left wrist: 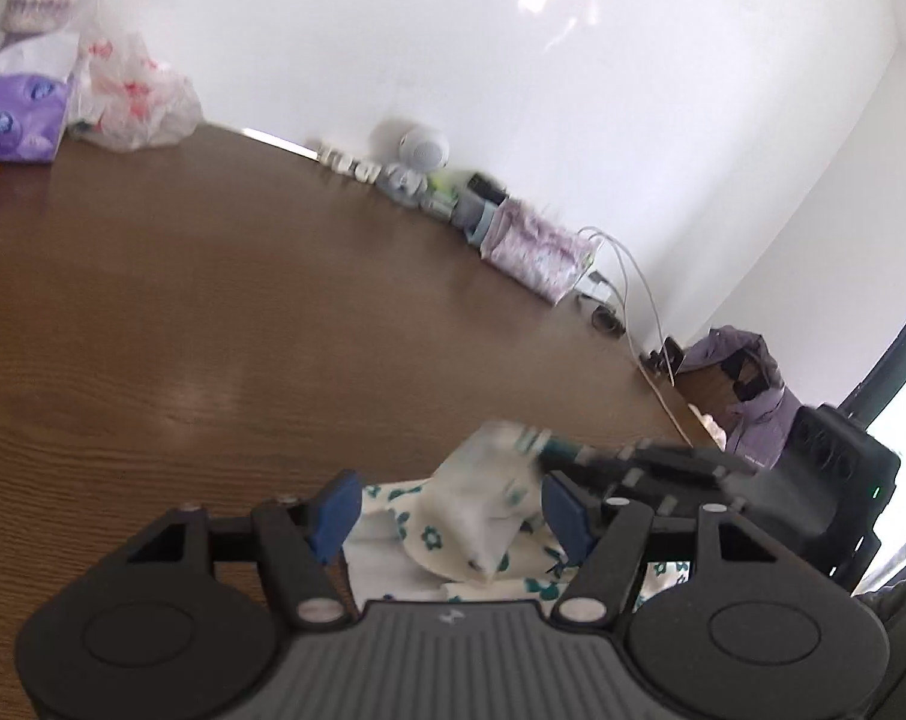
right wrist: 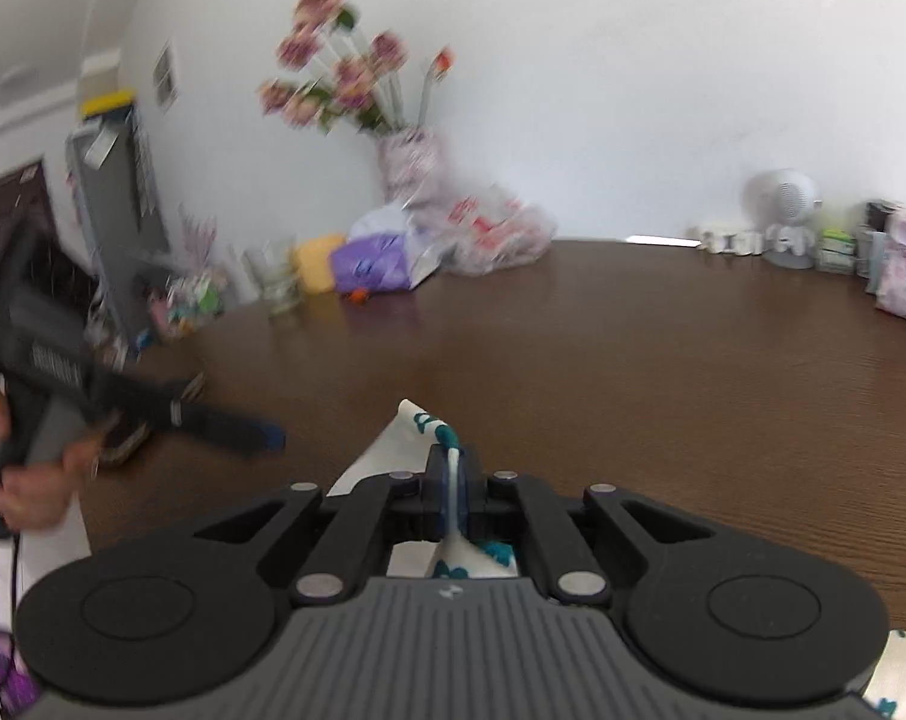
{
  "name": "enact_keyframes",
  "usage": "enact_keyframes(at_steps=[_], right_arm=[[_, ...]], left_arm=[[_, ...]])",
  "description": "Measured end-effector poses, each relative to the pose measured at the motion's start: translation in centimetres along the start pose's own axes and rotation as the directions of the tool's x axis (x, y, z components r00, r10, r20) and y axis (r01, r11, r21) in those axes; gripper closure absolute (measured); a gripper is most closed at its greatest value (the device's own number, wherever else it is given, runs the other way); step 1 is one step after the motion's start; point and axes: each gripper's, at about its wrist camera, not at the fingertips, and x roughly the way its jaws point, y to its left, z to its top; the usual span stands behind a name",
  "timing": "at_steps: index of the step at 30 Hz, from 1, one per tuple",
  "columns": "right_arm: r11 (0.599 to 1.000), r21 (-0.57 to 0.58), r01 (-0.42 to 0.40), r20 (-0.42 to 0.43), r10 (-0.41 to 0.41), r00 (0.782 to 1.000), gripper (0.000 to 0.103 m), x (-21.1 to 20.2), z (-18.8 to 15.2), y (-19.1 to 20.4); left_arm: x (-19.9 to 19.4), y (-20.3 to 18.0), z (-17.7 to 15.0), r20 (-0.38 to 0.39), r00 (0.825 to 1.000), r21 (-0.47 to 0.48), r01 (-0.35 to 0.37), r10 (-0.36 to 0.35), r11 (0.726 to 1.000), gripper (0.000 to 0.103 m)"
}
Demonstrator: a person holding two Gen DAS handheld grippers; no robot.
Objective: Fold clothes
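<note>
Two blue pads of the left gripper [left wrist: 450, 516] are standing wide apart, gripping nothing, above the white garment with teal flowers [left wrist: 483, 522] bunched at the near edge of the brown table [left wrist: 213, 330]. Over in the right wrist view, the right gripper [right wrist: 451, 495] is pinching a teal-trimmed edge of that cloth — jaws closed on it. Best practice now: be lifting slowly, keeping the edge taut, while the free claw is taking the opposite corner.

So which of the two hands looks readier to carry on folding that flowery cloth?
The right, probably. The right tool is already shut on an edge of the flowered cloth, lifting it off the brown table. The left tool is open, its blue pads either side of the cloth without pinching it.
</note>
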Motion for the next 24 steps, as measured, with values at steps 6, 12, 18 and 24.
enact_keyframes(at_steps=[6,12,18,24], right_arm=[[0.982,-0.155,-0.108,-0.139,0.086,0.986,0.062,1.8,-2.7,3.7],[0.967,-0.156,-0.2,-0.123,0.182,0.976,0.043,-2.8,-2.2,2.8],[0.991,-0.114,-0.068,-0.058,0.061,0.996,0.06,-6.3,-2.4,-0.5],[0.992,-0.123,-0.036,-0.153,0.017,0.988,0.067,-2.8,-4.4,-1.1]], left_arm=[[3.3,-2.7,-1.2,-0.085,0.996,0.095,-0.031,0.039,0.995,0.037],[5.9,-1.9,-1.7,-0.153,0.975,0.11,-0.148,0.163,0.983,0.041],[6.1,-2.6,-2.4,-0.155,0.952,0.209,-0.228,0.263,0.951,0.057],[4.8,-7.8,0.2,0.005,0.962,0.292,-0.261,0.272,0.92,0.066]])
